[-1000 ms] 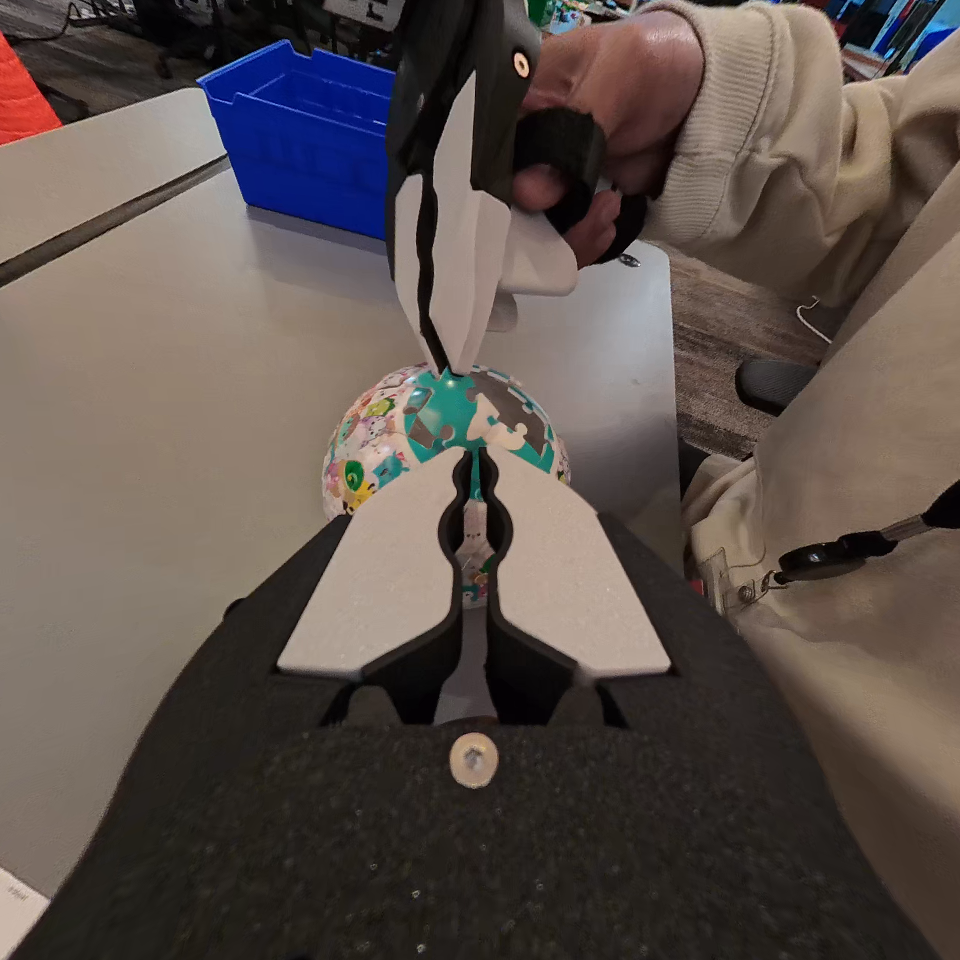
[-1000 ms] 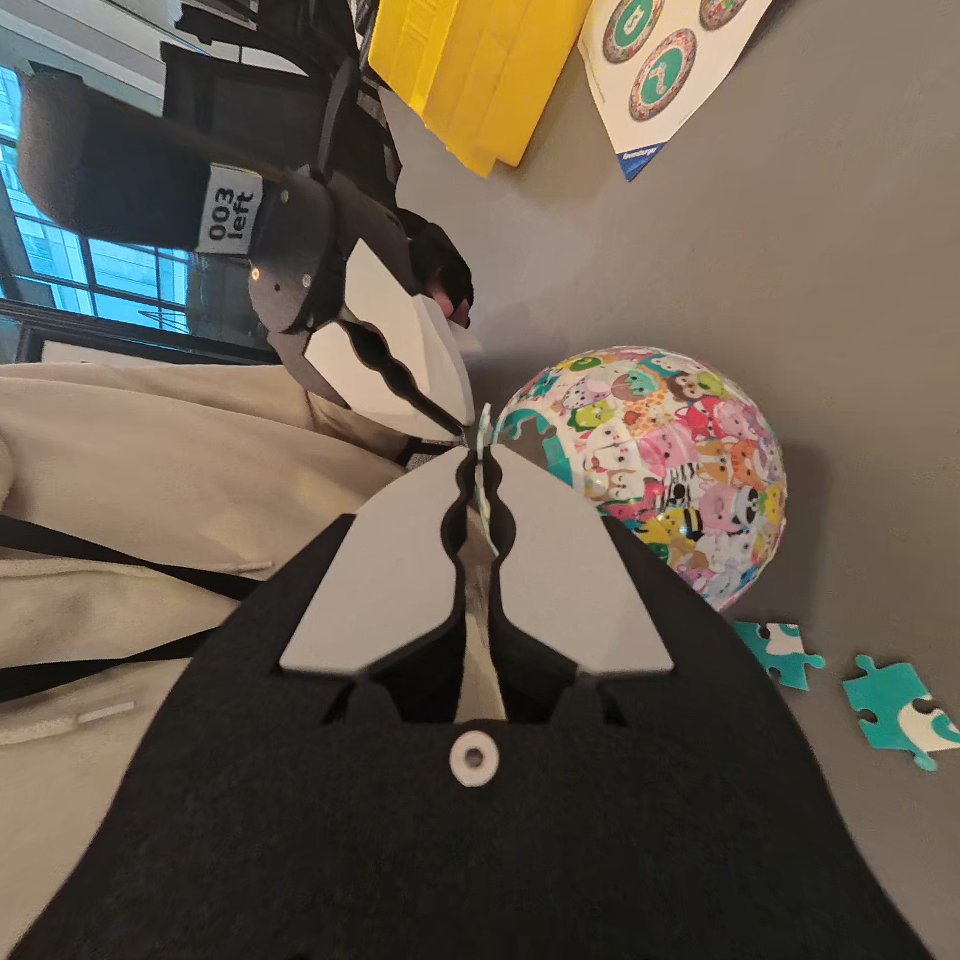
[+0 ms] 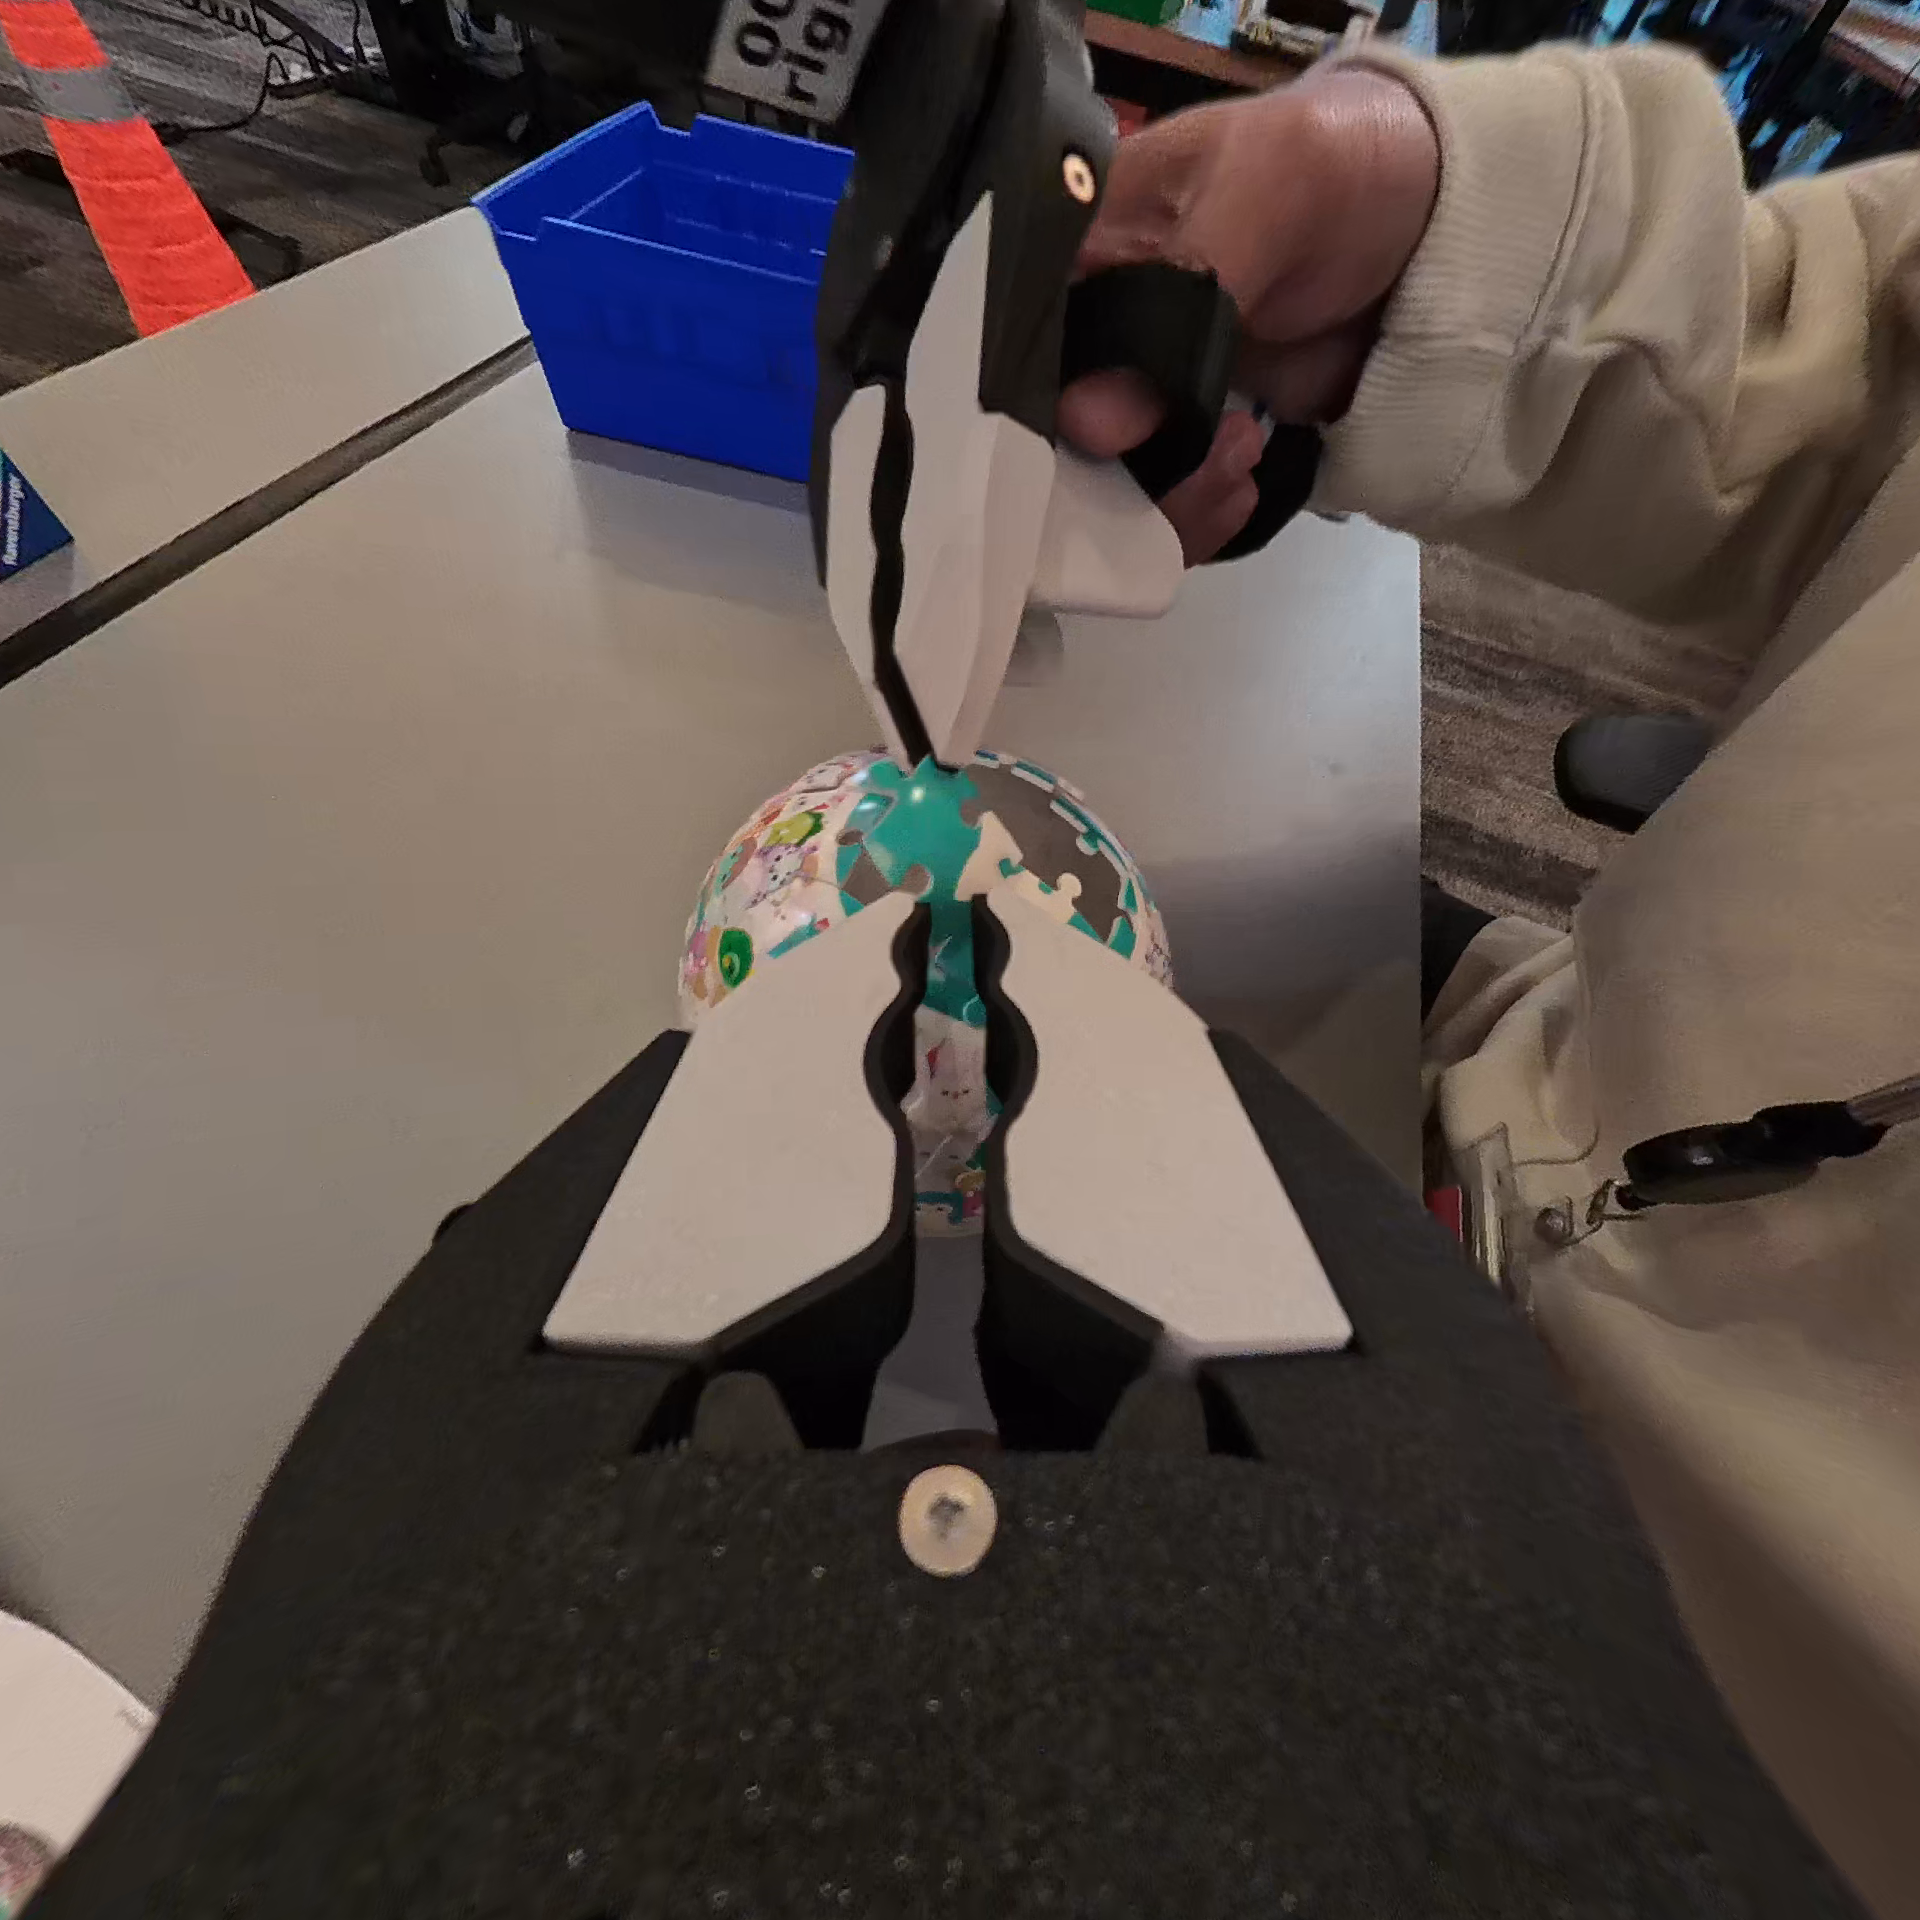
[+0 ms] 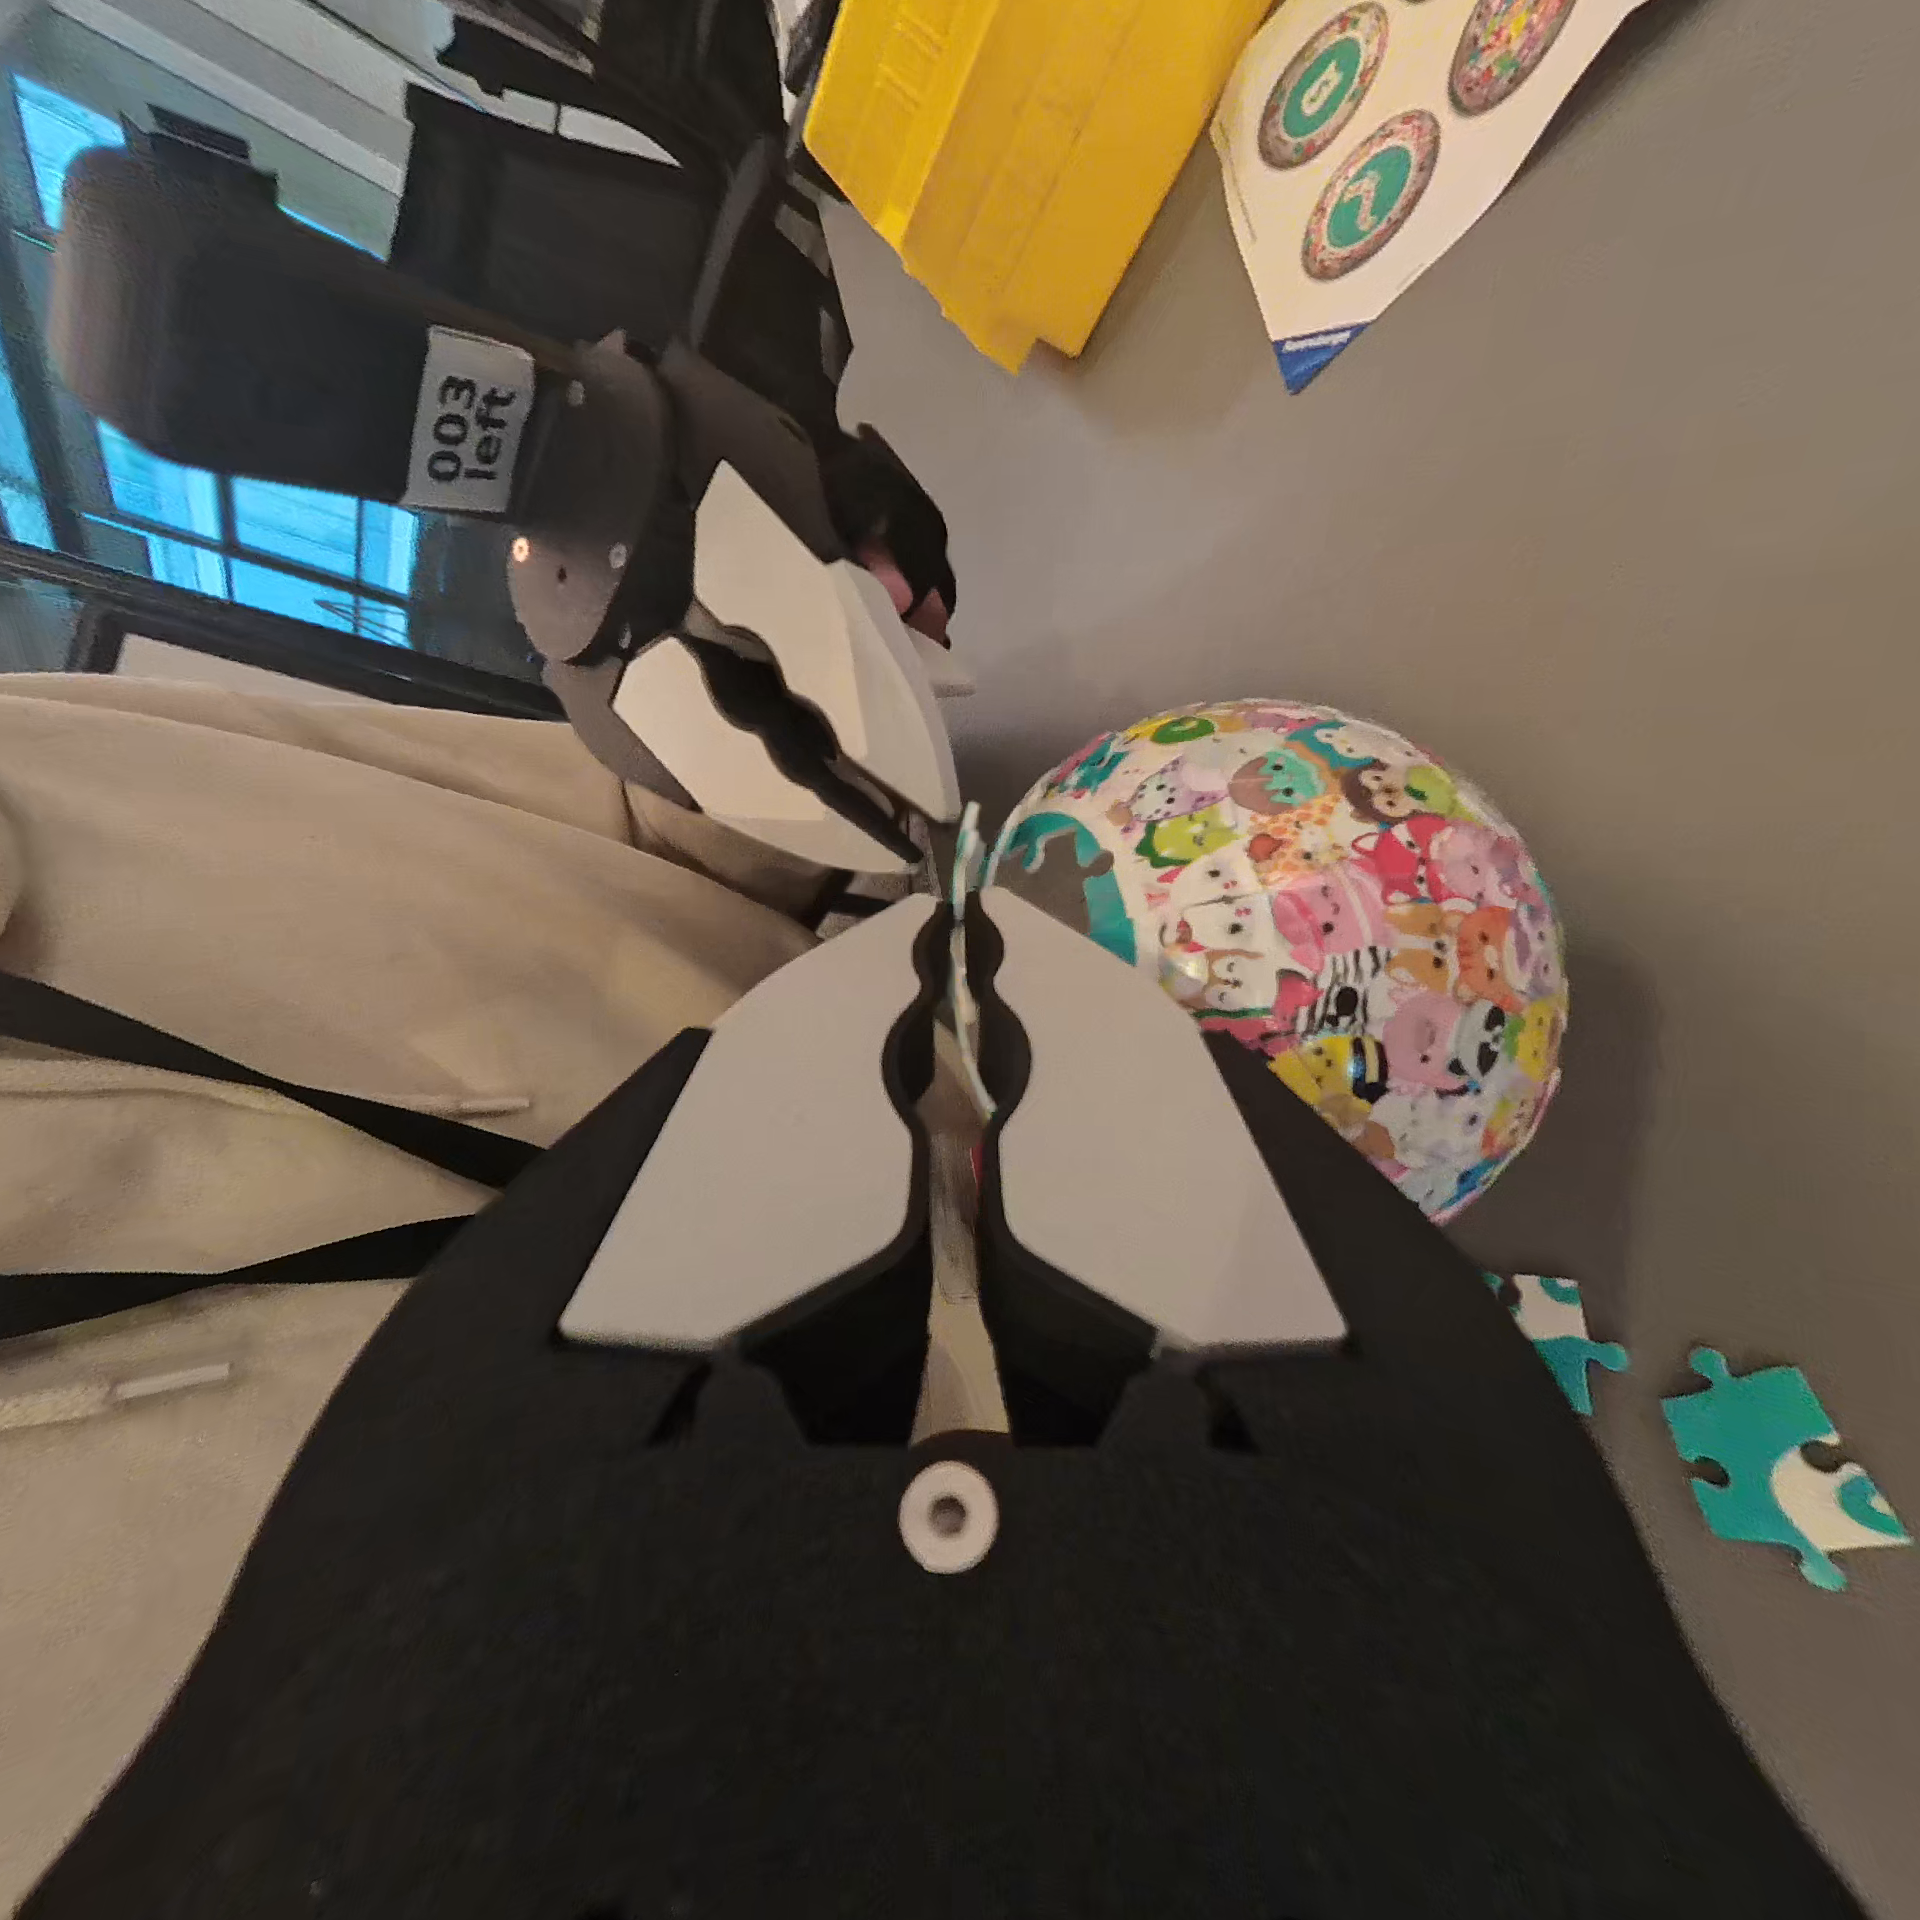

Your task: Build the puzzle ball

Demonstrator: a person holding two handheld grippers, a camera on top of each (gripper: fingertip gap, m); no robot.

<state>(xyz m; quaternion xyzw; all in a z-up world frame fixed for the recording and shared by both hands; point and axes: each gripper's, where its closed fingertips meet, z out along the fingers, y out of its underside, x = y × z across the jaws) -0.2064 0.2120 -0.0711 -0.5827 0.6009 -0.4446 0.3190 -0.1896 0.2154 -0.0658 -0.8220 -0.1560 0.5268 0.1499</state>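
Teal puzzle piece (image 4: 968, 940) pinched between both grippers' fingers (image 4: 1132, 1101), at ball (image 4: 1351, 935)

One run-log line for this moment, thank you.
right gripper: shut on teal piece | left gripper: shut on same piece | puzzle ball: gap open

Left claw (image 3: 948, 914) closed on the teal puzzle piece (image 3: 940, 862) at the puzzle ball (image 3: 769, 883).
Right claw (image 3: 928, 756) descends from above, tips pinching the same piece's top edge. Ball rests on grey tabletop (image 3: 364, 779); blue bin (image 3: 675, 301) stands behind.
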